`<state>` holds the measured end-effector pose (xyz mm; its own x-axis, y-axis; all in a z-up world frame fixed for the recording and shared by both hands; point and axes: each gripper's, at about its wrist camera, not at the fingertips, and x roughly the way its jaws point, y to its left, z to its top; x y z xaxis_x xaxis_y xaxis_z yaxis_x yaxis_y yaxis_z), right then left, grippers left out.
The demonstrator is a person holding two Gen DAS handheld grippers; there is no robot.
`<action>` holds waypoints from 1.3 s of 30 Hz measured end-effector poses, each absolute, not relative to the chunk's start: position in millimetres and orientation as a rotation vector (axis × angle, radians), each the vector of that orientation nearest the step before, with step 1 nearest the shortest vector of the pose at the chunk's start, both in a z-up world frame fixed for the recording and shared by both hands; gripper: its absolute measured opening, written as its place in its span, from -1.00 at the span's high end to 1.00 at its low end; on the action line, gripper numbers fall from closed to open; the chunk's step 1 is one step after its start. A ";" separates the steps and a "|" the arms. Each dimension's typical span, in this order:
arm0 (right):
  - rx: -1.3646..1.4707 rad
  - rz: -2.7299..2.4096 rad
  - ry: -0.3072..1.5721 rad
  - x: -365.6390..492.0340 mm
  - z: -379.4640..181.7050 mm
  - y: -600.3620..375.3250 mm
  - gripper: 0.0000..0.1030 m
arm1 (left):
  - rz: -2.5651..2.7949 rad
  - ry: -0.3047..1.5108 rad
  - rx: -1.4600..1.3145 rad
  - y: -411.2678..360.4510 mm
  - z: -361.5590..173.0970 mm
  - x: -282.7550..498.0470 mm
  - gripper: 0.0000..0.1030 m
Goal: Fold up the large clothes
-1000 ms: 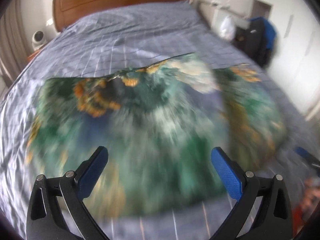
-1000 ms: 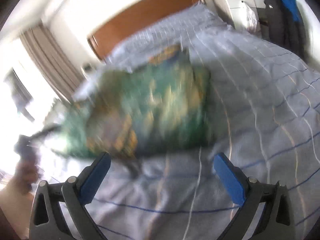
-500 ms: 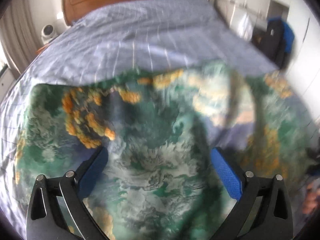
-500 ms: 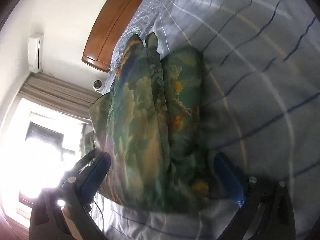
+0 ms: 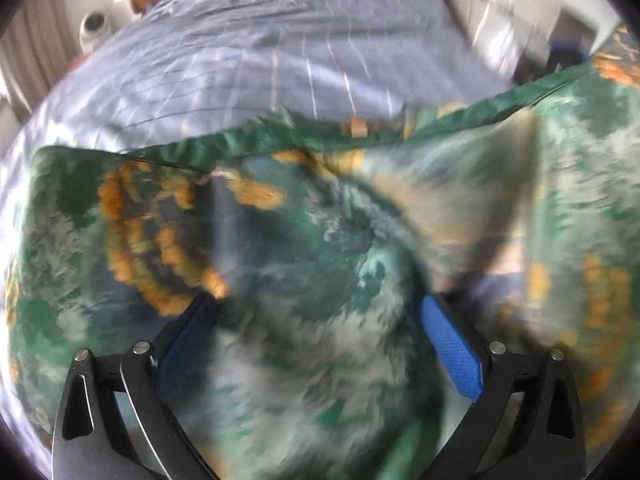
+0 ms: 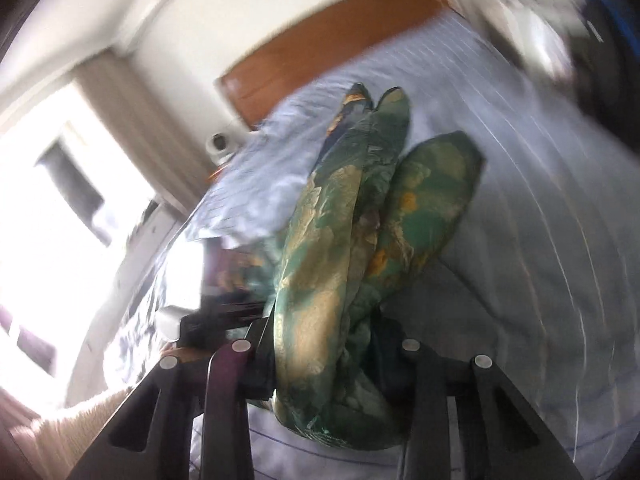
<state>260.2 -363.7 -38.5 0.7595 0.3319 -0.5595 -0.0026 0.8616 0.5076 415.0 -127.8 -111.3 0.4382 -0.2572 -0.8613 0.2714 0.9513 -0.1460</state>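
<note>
A large green garment with orange and cream print (image 5: 304, 248) lies spread on the bed and fills the left wrist view. My left gripper (image 5: 320, 320) hovers just over it with its blue pads (image 5: 452, 344) wide apart and nothing between them. In the right wrist view the garment (image 6: 344, 248) is bunched into upright folds. My right gripper (image 6: 324, 344) is shut on its near edge, the fingertips hidden by cloth. The right part of the garment (image 5: 580, 160) is lifted.
The bed has a pale blue checked cover (image 5: 260, 60) and a wooden headboard (image 6: 332, 40). A small white camera (image 5: 94, 26) stands left of the headboard. A bright window with curtains (image 6: 60, 200) is at the left. Dark clothes hang at the far right (image 6: 600, 40).
The right gripper has closed on the garment's edge and lifted it into folds. The left gripper has moved down close over the garment and stays open.
</note>
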 end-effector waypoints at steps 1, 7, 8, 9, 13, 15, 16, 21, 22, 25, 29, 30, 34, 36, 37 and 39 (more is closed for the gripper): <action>0.453 0.212 0.671 266.1 -20.2 -338.7 0.33 | -0.341 1.057 -0.033 -109.7 -101.8 412.6 -0.97; 0.275 0.285 0.592 307.1 16.7 -194.2 0.34 | -0.320 0.959 -0.220 40.3 -49.4 396.1 -0.97; 0.256 0.284 0.594 315.5 11.6 -171.6 0.34 | -0.318 0.950 -0.245 68.0 -43.9 393.6 -0.97; 0.201 0.272 0.590 324.0 1.5 -138.7 0.34 | -0.324 0.949 -0.266 87.0 -41.2 392.5 -0.97; 0.056 0.235 0.604 333.7 -55.2 -57.6 0.34 | -0.403 0.997 -0.356 132.0 -43.6 390.8 -0.97; 0.002 0.212 0.616 337.7 -82.7 -32.7 0.34 | -0.493 1.032 -0.401 132.7 -48.2 390.6 -0.97; -0.037 0.201 0.607 338.2 -93.3 -22.9 0.34 | -0.535 1.049 -0.410 128.9 -50.3 393.1 -0.97; -0.152 0.165 0.562 332.7 -110.3 -9.5 0.33 | -0.672 1.091 -0.363 74.6 -51.6 408.2 -0.95; -0.161 0.163 0.559 323.6 -107.3 -3.4 0.33 | -0.684 1.097 -0.353 63.5 -50.7 411.7 -0.95; -0.207 0.155 0.542 319.8 -113.9 1.5 0.33 | -0.697 1.158 -0.323 31.1 -52.0 424.8 -0.95; -0.230 0.136 0.528 316.8 -120.4 13.7 0.31 | -0.616 1.227 -0.170 -5.2 -63.3 434.1 -0.53; -0.227 0.135 0.529 315.6 -121.4 14.2 0.24 | -0.585 1.231 -0.107 -9.6 -65.6 434.5 -0.16; -0.176 0.237 0.538 301.2 -102.8 3.2 -0.26 | -0.621 1.223 -0.174 14.1 -64.6 436.4 0.36; -0.086 0.341 0.520 283.4 -80.2 -18.1 -0.29 | -0.627 1.194 -0.185 36.0 -61.1 437.3 0.39; -0.044 0.360 0.502 274.8 -71.2 -32.0 -0.31 | -0.625 1.186 -0.194 48.3 -60.3 436.1 0.39; 0.071 0.364 0.474 265.5 -53.3 -72.0 -0.33 | -0.614 1.170 -0.210 73.0 -62.8 435.3 0.39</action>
<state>265.5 -72.0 -53.3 0.8267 0.3585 -0.4336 -0.3257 0.9334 0.1506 435.3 73.0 -62.8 0.2499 -0.5521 -0.7954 0.3406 0.8191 -0.4616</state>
